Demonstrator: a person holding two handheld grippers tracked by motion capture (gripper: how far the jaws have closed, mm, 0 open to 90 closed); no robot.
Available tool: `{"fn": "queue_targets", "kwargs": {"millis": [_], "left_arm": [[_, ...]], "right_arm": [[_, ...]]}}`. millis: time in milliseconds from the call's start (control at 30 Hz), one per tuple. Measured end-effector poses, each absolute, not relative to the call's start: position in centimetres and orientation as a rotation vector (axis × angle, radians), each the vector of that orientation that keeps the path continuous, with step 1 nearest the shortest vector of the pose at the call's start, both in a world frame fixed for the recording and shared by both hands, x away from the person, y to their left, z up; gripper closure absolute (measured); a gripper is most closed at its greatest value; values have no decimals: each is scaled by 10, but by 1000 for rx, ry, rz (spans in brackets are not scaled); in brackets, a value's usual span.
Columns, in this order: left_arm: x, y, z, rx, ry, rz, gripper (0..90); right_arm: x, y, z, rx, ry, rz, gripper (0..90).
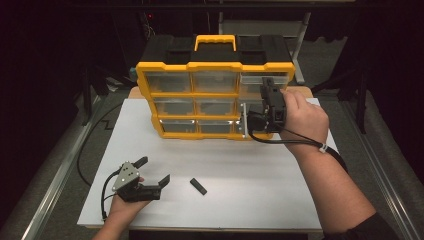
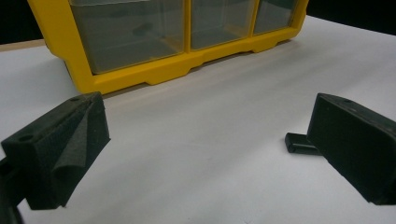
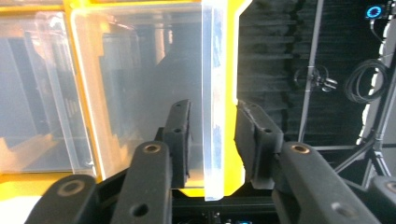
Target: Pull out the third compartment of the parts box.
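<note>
A yellow organizer [image 1: 165, 66] with clear drawers and a black top stands upright at the back of the white table [image 1: 240, 165]. At its right side, my right gripper [image 1: 246, 121] reaches a clear drawer [image 1: 251, 107] in the middle row, which sticks out a little. In the right gripper view the drawer's clear front wall [image 3: 213, 70] stands between the two pads [image 3: 180, 135], with small gaps on both sides, so my right gripper [image 3: 215, 112] is open. My left gripper [image 1: 154, 170] rests open on the table's front left, nothing between its jaws. A small black bar [image 1: 198, 186] lies just right of it.
In the left gripper view the bar [image 2: 299, 143] peeks from behind the right jaw, and the organizer's lower row [image 2: 140, 74] stands beyond bare white table. My left gripper [image 2: 205, 144] faces that stretch. Dark floor and stands surround the table.
</note>
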State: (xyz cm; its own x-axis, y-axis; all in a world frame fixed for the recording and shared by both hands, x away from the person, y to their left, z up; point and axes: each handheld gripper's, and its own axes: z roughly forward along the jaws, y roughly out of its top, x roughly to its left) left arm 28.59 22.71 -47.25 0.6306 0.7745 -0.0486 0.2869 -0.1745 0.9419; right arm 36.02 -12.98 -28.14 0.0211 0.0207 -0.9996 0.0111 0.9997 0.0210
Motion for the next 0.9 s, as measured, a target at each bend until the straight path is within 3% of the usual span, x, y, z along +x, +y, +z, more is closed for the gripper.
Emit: {"fn": "queue_targets", "kwargs": {"millis": [67,267,300,367,467,633,733,900], "left_arm": [[286,227,-472,1744,867,550,3],[286,227,-472,1746,864,549,3],[286,227,-472,1746,864,549,3],[286,227,-472,1751,861,551,4],[286,227,-472,1745,863,550,3],[285,227,-472,1745,863,550,3],[285,227,-473,1745,864,550,3],[285,228,-473,1739,867,549,4]], "right_arm": [[360,-129,-281,24,1554,7,633],[362,-128,-276,34,1588,34,420],[362,-128,-276,34,1588,34,420],[364,-128,-273,55,1601,36,280],[367,-129,-273,89,1626,48,267],[371,-131,-271,106,1636,42,375],[371,-133,-268,98,1640,40,529],[370,-133,-268,86,1638,19,651]]}}
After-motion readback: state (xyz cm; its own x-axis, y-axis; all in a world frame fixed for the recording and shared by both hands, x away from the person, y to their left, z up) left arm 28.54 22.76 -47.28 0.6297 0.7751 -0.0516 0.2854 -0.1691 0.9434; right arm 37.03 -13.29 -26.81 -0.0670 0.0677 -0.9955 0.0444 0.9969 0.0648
